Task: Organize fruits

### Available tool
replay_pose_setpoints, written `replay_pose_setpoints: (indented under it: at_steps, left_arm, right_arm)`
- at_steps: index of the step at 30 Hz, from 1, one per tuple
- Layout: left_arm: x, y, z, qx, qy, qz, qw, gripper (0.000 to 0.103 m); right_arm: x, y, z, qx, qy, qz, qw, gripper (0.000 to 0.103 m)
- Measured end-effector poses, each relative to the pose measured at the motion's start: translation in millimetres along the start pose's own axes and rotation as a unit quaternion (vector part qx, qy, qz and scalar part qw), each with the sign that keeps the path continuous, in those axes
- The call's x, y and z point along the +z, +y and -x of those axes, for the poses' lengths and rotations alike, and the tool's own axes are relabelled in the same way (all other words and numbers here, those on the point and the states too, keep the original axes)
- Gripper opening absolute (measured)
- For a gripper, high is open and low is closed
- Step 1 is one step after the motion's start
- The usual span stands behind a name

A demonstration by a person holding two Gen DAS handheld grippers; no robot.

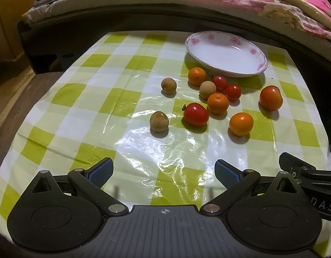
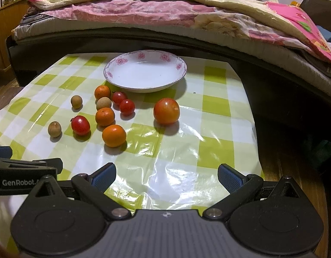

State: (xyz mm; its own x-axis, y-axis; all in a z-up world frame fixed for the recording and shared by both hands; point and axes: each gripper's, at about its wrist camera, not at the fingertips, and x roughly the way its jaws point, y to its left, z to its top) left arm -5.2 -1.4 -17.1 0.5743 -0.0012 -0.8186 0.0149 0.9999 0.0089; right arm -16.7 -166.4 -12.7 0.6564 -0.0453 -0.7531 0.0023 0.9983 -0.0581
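A bed (image 2: 165,21) is running across the back of both views, with a pink and cream floral quilt (image 2: 208,15) lying rumpled over it. In front of it, the desk (image 2: 208,129) is sitting under a glossy green-and-white checked cloth.

The left claw (image 1: 163,172) is hovering low over the near edge of the desk, its jaws spread wide and gripping nothing. The right claw (image 2: 166,177) is hanging just beside it, likewise gaping wide with nothing between its blue pads (image 2: 230,178).

A white plate (image 2: 176,62) with pink flowers on its rim is resting at the far side of the desk, holding nothing. All the fruit is lying on the cloth in front of it. The big tomato (image 2: 166,111) is sitting alone, to the right of the rest. Three small oranges are lying in a loose line: the nearest orange (image 2: 114,135), the middle orange (image 2: 104,116) and the far orange (image 2: 102,92), which is lying just beside the plate. A red tomato (image 2: 80,125) is lying left of the nearest orange, and two cherry tomatoes (image 2: 126,106) are touching each other near the plate. Three brown longans are scattered: one longan (image 2: 103,103) is nestling between the oranges, a second longan (image 2: 76,101) is sitting apart to the left, and the nearest longan (image 2: 54,129) is lying beside the red tomato.
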Motion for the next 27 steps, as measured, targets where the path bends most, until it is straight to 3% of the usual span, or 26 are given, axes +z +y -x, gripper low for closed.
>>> replay_pose_setpoints:
  at_steps: [27]
  left_arm:
    - [3.3, -0.9, 0.0, 0.004, 0.002, -0.004, 1.0000, 0.101]
  right_arm:
    - [-0.1, -0.6, -0.8, 0.001, 0.005, -0.001, 1.000, 0.103]
